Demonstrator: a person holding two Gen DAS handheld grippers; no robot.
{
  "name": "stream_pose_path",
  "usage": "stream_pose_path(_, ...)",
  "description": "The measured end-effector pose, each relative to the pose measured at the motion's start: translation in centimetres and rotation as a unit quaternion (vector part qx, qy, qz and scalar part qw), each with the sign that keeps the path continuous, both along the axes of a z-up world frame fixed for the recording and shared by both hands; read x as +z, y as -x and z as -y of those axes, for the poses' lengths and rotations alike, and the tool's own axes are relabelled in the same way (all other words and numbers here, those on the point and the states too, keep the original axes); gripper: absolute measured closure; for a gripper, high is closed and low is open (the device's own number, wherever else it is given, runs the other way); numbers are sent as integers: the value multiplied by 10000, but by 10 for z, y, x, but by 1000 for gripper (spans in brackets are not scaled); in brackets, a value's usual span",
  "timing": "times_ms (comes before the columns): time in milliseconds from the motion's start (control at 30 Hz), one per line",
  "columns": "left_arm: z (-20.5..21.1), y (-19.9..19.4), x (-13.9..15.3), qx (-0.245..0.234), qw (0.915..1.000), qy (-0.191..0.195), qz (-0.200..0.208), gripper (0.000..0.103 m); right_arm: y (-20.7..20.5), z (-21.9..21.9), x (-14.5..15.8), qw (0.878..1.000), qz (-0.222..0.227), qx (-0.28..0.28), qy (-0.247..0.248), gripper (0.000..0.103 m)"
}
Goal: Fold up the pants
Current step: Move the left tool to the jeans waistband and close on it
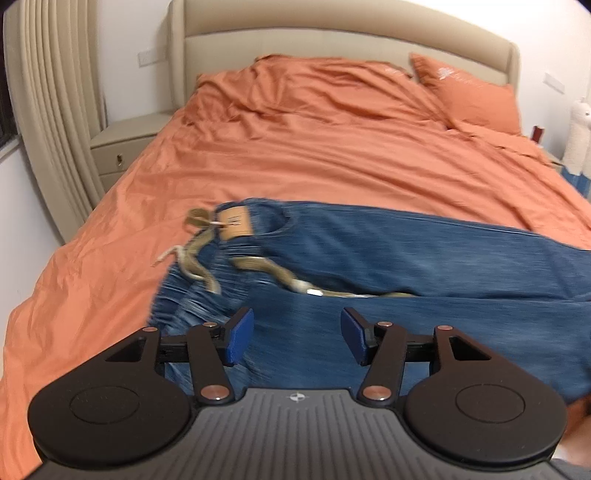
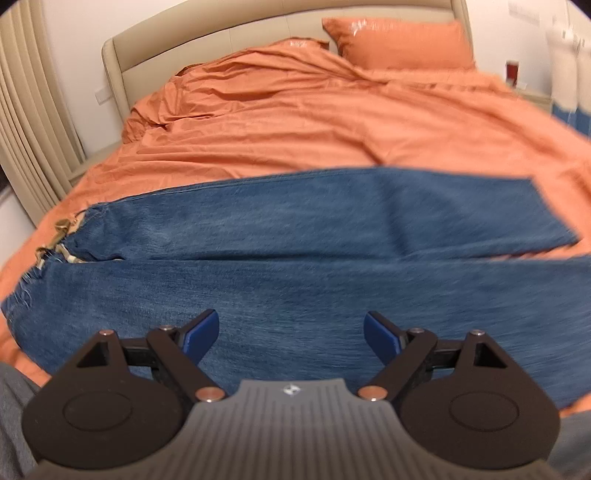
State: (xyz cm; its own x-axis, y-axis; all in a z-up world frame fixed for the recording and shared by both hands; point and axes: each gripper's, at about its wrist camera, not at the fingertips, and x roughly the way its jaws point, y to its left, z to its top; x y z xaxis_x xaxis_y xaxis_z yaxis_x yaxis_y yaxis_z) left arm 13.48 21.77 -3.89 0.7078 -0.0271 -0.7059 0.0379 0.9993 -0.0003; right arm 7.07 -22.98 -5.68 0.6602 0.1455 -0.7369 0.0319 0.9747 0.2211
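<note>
Left gripper [image 1: 297, 341]: hovered nearest the camera over the waist end of the jeans [image 1: 406, 266], jaws spread, nothing between the blue pads.
Right gripper [image 2: 290, 341]: hung above the near leg, jaws spread wider, gripping nothing.
Jeans: lay lengthwise across the orange bedspread [image 1: 295, 155], waist to the left, hems [image 2: 550, 210] to the right.
Legs: side by side with a seam of shadow between them, not yet laid one over the other.
Belt [image 1: 207, 254]: a tan strap trailed loose from the waistband beside a paper tag [image 1: 234, 223].
Progress: judged early; garment spread out, no fold visible, all folds remaining.
Beyond: rumpled duvet, pillow [image 1: 469, 92], headboard [image 1: 332, 33].
</note>
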Motion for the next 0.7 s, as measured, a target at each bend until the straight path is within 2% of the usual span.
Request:
stream_pose_path(100,-37,-34,-18,142,9998,128,-106,26,-14,0,-23,9993,-272,-36,-260,21)
stream_pose_path(200,-79,-72,-44,219,9970,643,-376,21,-26,0,-32,9985,-431,-20,-343,21)
stream_pose_path(267,-99,-91,-62,266,9943,846,-583,21,-35,-2,-40,9975,-580,-88,-389,21)
stream_pose_path(367,-124,-110,-88,67,9876,1264,-925,21,-43,-6,-49,9968,-667,-123,-411,21)
stream_pose_path(433,-135,-113,-98,-85,9844,1495,-929,22,-48,-11,-54,9963,-758,-109,-393,21)
stream_pose_path(467,-137,-114,-101,-183,9821,1621,-938,22,-49,-13,-56,9962,-785,-93,-375,21)
stream_pose_path(500,-141,-115,-103,-272,9793,1769,-948,28,-51,-15,-58,9962,-809,-69,-319,21)
stream_pose_path(533,-144,-117,-105,-375,9749,1972,-964,30,-53,-18,-60,9962,-833,-31,-239,20)
stream_pose_path(600,-146,-116,-102,-601,9689,2214,-931,50,-57,-23,-63,9961,-882,43,-69,20)
stream_pose_path(633,-145,-115,-100,-790,9638,2373,-925,50,-57,-25,-64,9960,-896,69,2,20)
stream_pose_path(700,-145,-119,-101,-912,9607,2418,-1013,50,-57,-27,-65,9958,-904,100,88,20)
